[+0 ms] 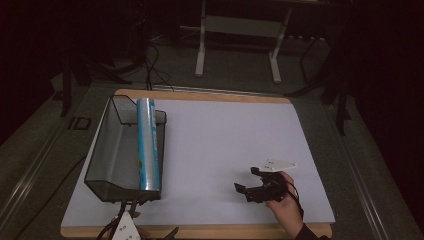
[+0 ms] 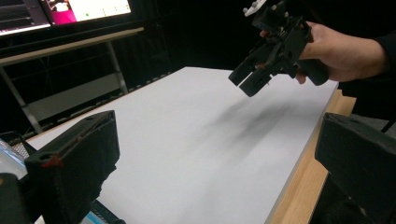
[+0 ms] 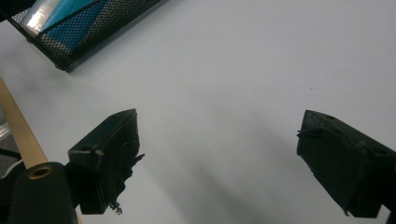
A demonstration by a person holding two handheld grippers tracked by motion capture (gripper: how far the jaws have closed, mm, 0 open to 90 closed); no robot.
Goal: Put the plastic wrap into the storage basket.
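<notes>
black grippers (image 1: 248, 187), dark sleeve (image 1: 309, 233)

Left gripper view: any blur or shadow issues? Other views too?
Left gripper view: its own near jaws soft, right claw casts a smeared shadow on the white board. High view: dim, dark surroundings. Right gripper view: glare on the roll in the mesh basket.

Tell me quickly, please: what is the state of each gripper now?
Left gripper: open, holding nothing.
Right gripper: open, empty, held above the white table surface.
</notes>
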